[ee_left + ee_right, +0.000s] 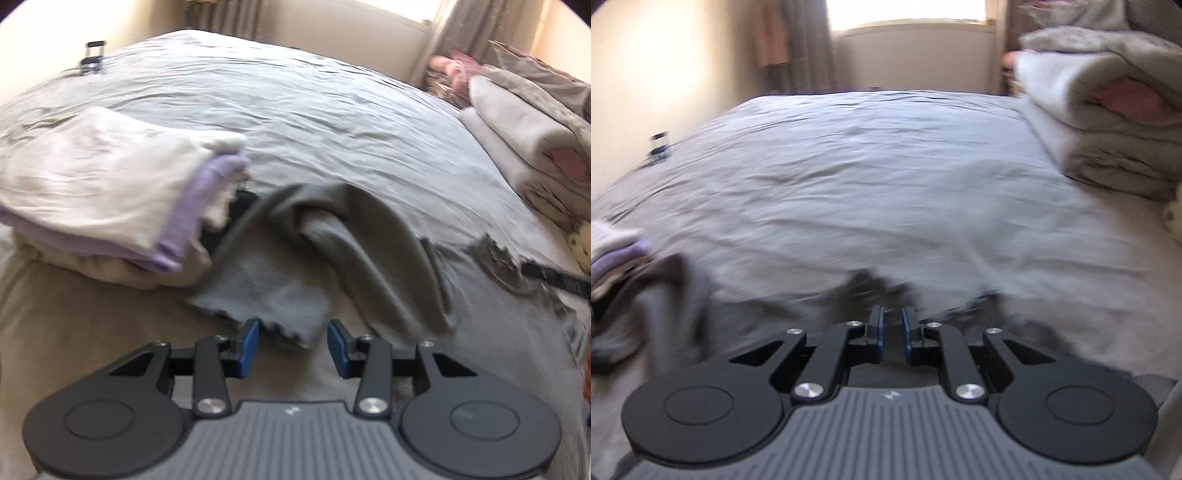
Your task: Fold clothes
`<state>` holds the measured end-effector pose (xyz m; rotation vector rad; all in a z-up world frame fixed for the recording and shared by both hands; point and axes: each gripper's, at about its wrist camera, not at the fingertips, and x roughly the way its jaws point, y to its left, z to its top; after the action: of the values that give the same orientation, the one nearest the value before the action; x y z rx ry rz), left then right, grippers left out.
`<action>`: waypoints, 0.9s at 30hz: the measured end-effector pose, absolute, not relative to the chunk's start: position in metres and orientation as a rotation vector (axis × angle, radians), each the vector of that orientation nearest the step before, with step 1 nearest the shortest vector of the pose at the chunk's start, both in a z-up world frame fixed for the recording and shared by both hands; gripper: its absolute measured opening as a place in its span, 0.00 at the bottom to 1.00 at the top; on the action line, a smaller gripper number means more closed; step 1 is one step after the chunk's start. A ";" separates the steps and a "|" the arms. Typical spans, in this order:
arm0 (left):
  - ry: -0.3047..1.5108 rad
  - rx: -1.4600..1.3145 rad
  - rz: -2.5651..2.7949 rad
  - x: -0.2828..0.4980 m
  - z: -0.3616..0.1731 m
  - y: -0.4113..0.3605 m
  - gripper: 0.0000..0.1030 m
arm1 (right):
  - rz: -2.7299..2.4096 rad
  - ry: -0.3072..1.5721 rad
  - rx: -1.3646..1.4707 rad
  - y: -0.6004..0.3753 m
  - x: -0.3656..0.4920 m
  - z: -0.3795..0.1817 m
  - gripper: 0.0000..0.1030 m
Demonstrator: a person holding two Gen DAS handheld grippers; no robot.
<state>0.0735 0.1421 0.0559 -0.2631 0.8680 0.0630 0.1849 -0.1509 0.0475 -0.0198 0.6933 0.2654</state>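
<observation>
Grey garment point(332, 236) lying rumpled on bed point(295, 110), beside folded pile point(92, 192). Left gripper point(293, 347) hovering released over hem. Right gripper point(891, 332) nearly closed, probably pinching garment's far edge; blur hiding contact. Spreading step underway; next calling for left pinching hem.

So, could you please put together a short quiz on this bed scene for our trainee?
1. True or false: the left claw is clamped on the grey garment.
2. Which colour is the top piece of the folded stack? A white, B red, C black.
3. Fill in: in the left wrist view, the folded blankets lie at the ____ side of the bed.

Key: 1 false, since its pads stand apart above the frilled hem; 2 A; 3 right.
</observation>
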 end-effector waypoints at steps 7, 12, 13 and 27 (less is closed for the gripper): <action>0.909 -0.387 0.116 0.074 0.055 0.175 0.41 | 0.516 0.610 -0.217 -0.066 0.125 0.052 0.41; 0.912 -0.385 0.117 0.078 0.050 0.176 0.46 | 0.663 0.529 -0.439 -0.008 0.101 0.039 0.41; 0.915 -0.392 0.108 0.080 0.047 0.174 0.46 | 0.680 0.530 -0.456 0.000 0.101 0.036 0.41; 0.667 -0.265 0.039 0.072 0.093 0.170 0.04 | 0.622 0.652 -0.055 -0.047 0.132 0.038 0.04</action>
<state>0.0717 0.1698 0.0931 -0.2650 0.6666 0.0387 0.1317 -0.0469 0.0383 -0.0552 0.6516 0.6219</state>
